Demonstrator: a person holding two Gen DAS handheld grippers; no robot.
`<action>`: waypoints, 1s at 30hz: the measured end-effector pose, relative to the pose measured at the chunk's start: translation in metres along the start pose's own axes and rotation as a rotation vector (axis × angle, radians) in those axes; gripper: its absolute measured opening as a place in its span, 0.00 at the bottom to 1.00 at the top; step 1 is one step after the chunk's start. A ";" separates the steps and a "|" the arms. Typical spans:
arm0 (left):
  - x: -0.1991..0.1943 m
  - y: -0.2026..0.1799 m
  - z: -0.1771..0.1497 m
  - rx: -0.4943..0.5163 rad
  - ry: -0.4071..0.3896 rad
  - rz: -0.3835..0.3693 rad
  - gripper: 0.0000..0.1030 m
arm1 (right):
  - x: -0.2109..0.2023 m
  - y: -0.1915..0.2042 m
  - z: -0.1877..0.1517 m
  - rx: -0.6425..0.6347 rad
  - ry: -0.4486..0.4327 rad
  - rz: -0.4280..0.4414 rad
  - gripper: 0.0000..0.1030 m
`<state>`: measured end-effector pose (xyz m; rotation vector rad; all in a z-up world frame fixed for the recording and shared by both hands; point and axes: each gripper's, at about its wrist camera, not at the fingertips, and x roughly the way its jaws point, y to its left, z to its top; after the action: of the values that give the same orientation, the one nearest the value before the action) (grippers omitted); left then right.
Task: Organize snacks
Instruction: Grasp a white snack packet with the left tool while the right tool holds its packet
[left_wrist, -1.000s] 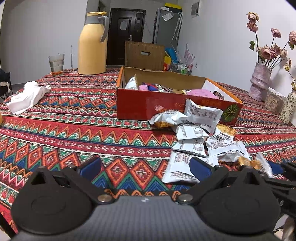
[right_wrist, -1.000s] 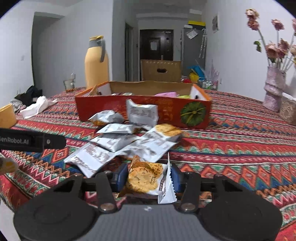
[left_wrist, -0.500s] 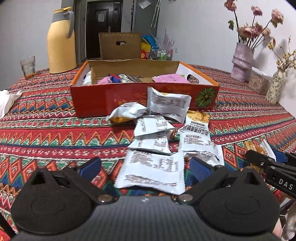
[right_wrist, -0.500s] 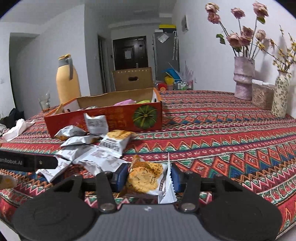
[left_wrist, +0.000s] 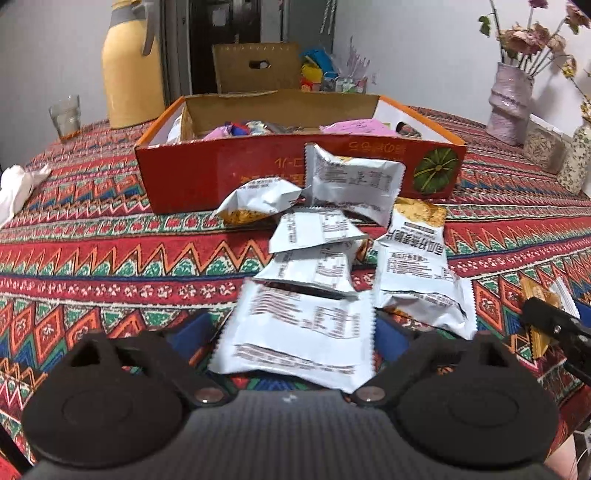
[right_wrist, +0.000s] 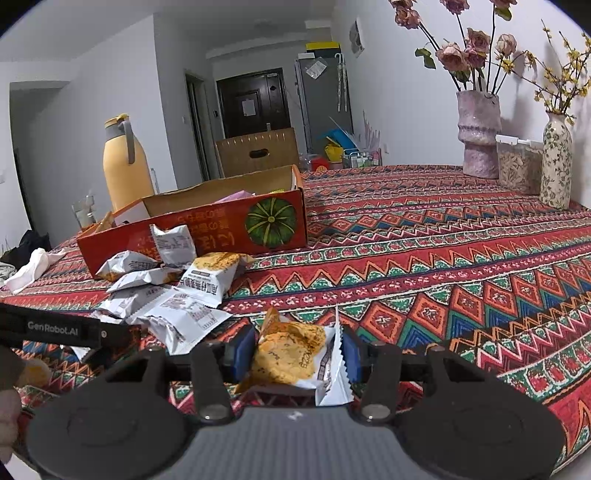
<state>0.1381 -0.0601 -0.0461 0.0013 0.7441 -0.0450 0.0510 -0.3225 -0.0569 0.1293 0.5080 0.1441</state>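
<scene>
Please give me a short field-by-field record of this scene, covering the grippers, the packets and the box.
surface: table under a patterned cloth
box: open red cardboard box, a few snacks already inside
loose packets: a heap of white packets in front of the box
left gripper: jaws have just been closing around the nearest white packet; whether the pads press on it cannot be told
right gripper: jaws shut on an orange cookie packet
other items: yellow jug, glass, white rag, vases of flowers

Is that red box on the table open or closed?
Open: the red box has no lid on top, and snack packets show inside.
</scene>
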 end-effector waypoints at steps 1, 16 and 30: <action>-0.002 0.000 0.000 0.003 -0.005 -0.006 0.79 | 0.000 0.000 0.000 -0.001 -0.001 0.002 0.47; -0.014 0.008 -0.004 0.000 -0.036 -0.035 0.58 | -0.006 0.011 0.003 -0.027 -0.011 0.013 0.47; -0.038 0.016 0.015 0.000 -0.151 -0.028 0.58 | -0.002 0.029 0.026 -0.087 -0.061 0.025 0.47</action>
<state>0.1210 -0.0424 -0.0099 -0.0126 0.5928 -0.0705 0.0589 -0.2964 -0.0287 0.0551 0.4383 0.1854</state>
